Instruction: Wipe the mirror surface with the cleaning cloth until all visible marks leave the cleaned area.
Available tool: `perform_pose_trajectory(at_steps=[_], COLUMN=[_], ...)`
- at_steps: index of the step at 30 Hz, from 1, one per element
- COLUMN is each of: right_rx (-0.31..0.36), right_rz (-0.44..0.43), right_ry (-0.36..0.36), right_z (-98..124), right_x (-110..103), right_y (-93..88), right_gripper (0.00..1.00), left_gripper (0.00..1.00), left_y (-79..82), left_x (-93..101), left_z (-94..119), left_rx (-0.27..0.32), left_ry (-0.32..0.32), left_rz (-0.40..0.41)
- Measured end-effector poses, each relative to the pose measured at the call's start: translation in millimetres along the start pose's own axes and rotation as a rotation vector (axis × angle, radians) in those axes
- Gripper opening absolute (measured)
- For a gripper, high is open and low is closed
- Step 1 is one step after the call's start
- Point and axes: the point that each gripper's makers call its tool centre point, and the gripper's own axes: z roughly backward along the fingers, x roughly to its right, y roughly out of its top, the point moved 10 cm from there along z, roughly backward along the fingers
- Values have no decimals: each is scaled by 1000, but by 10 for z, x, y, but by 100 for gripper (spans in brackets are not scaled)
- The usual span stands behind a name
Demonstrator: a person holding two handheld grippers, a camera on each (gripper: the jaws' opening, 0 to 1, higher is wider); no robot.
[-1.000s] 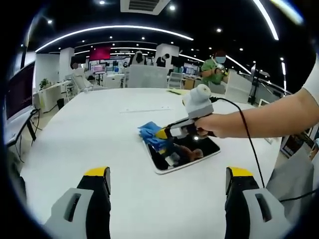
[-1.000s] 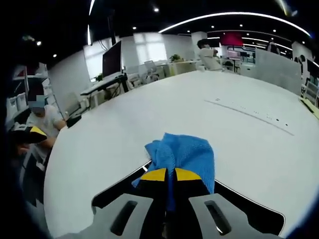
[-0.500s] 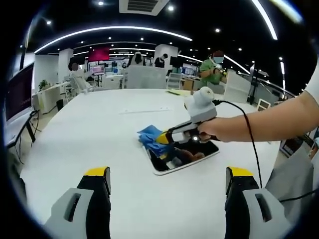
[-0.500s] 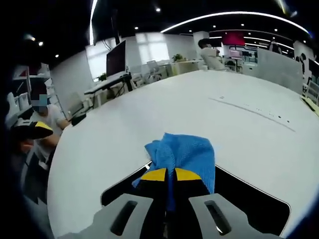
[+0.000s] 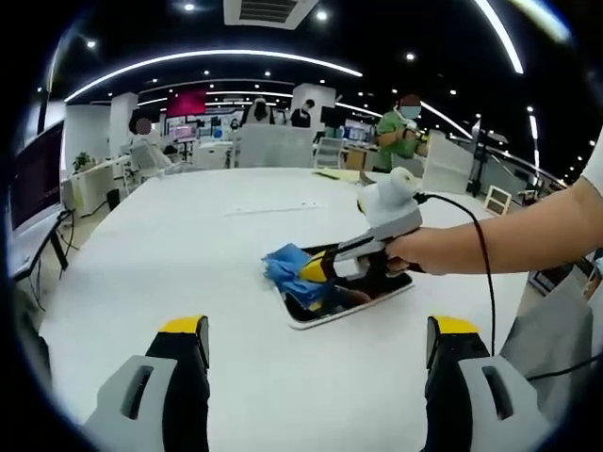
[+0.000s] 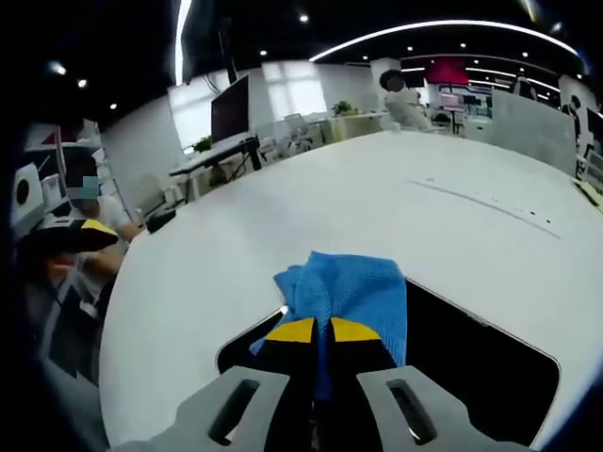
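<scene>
A dark rectangular mirror (image 5: pixel 363 294) with a white rim lies flat on the white table (image 5: pixel 188 245). My right gripper (image 5: pixel 314 270) is shut on a blue cleaning cloth (image 5: pixel 286 266) and presses it on the mirror's left end. In the right gripper view the cloth (image 6: pixel 349 290) bunches ahead of the closed yellow-tipped jaws of my right gripper (image 6: pixel 323 330), over the mirror (image 6: pixel 471 363). My left gripper (image 5: pixel 316 331) stands open near the table's front edge, short of the mirror, with nothing between its fingers.
A person's forearm (image 5: pixel 528 240) and a black cable (image 5: pixel 485 282) reach in from the right. Desks, monitors and people stand beyond the table's far edge. The other gripper (image 6: pixel 71 235) appears at the left of the right gripper view.
My right gripper has slid the cloth across the mirror, a little right and nearer in the left gripper view. More dark mirror surface now lies around the cloth in the right gripper view.
</scene>
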Motion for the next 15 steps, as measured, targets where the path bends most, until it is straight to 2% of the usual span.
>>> perform_pose_trajectory(at_steps=[15], right_rx=[-6], right_rz=[4], right_ry=[14], right_z=[57], right_x=[-123], right_y=[-47], right_gripper=[0], left_gripper=[97], left_y=[10], left_x=[48], left_z=[15], left_rx=[7], left_ry=[-10], left_rz=[-7])
